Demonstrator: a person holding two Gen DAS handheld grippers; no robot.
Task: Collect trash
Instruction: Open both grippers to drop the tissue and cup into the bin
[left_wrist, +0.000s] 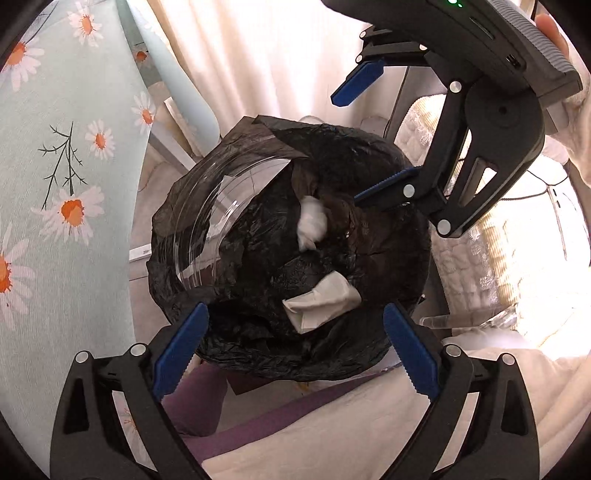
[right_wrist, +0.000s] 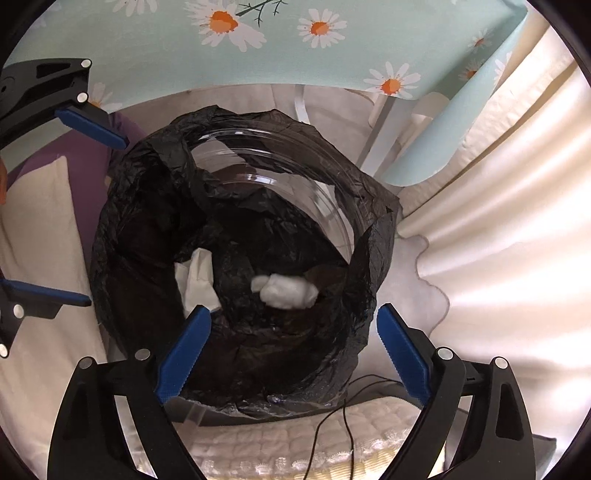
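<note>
Looking straight down into a clear plastic bin (right_wrist: 280, 147) lined with a black trash bag (right_wrist: 147, 221). Left gripper (left_wrist: 295, 347) spread wide above the near rim, nothing between the blue fingers (left_wrist: 181, 347). Same deal with the right gripper (right_wrist: 293, 350): wide open, nothing held, pointing down over the bag.

Inside the bag: a crumpled white tissue ball (right_wrist: 286, 291) and a flatter folded paper napkin (right_wrist: 197, 284), lying apart on the black plastic. Napkin partly hidden behind a finger in the right wrist view, clearer from the left (left_wrist: 321, 301).

Hard to say how deep the bag goes, just dark wrinkles down there. Can't tell what's under the two bits of paper either.

Daisy-print cloth (left_wrist: 66, 147) hanging beside the bin, cut off by the fisheye edge. White curtain (right_wrist: 498, 240) on the other side, blown out by light. Thin black cable (right_wrist: 347, 424) trailing over a quilted white pad (right_wrist: 277, 443), both ends out of frame.
</note>
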